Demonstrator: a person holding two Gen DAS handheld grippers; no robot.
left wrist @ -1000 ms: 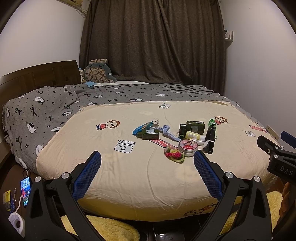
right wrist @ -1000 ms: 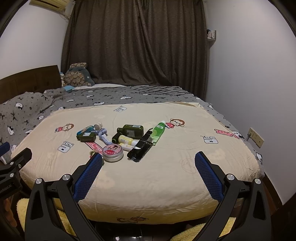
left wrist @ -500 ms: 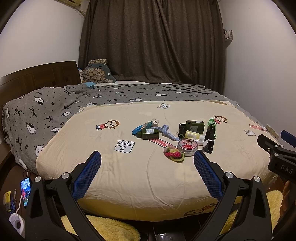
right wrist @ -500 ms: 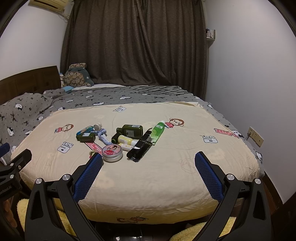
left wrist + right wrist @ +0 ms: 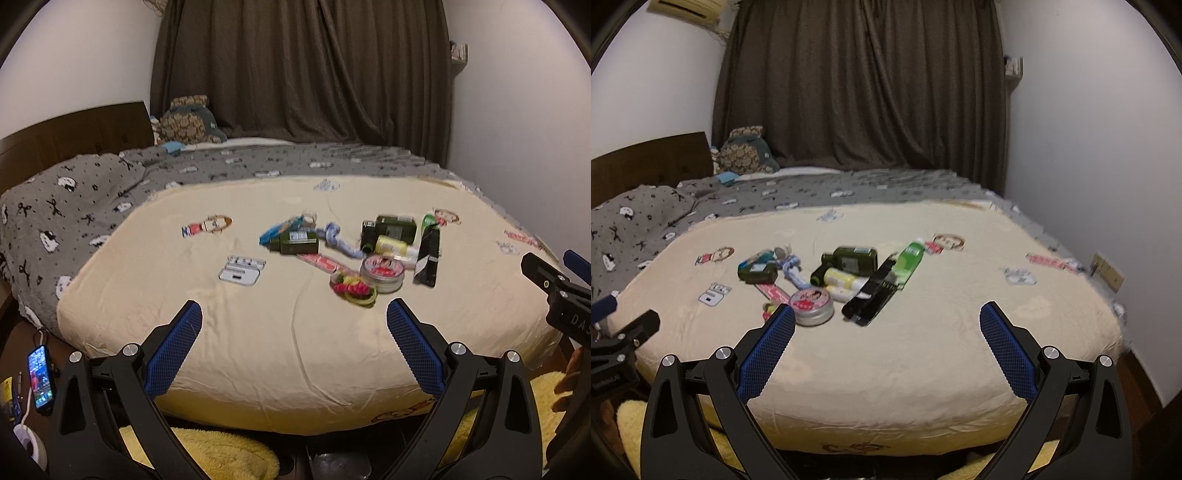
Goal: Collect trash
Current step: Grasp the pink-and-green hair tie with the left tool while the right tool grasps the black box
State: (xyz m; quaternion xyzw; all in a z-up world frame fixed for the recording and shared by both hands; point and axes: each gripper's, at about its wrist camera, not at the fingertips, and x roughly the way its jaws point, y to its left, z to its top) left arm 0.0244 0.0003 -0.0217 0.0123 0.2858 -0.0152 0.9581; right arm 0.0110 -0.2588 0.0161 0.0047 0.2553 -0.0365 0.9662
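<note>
Cream cotton fills most of what I see: the bed sheet point(image 5: 258, 332) printed with little cartoon figures, with a grey patterned blanket point(image 5: 74, 206) folded back toward the wooden headboard point(image 5: 74, 129). My left gripper point(image 5: 294, 349) hangs off the near edge of the bed with its blue-padded fingers point(image 5: 173, 350) spread wide and nothing between them; my right gripper point(image 5: 886, 350) sits the same way, fingers point(image 5: 1006, 350) apart and empty. The trash is heaped near the middle of the sheet, ahead of both tools and well apart from them: a round pink-lidded tin point(image 5: 811, 302) nearest me, a long black packet point(image 5: 871, 295) just beside it, a green tube point(image 5: 909, 263) running alongside the packet, a dark green bottle point(image 5: 849, 260) behind, a small yellow-white bottle point(image 5: 842, 277) under its neck, and a second dark green bottle point(image 5: 295, 242) further left next to a blue wrapper point(image 5: 280, 227). A pink and yellow bundle point(image 5: 354, 290) touches the tin's left side. A phone point(image 5: 41, 376) glows on the floor at left.
</note>
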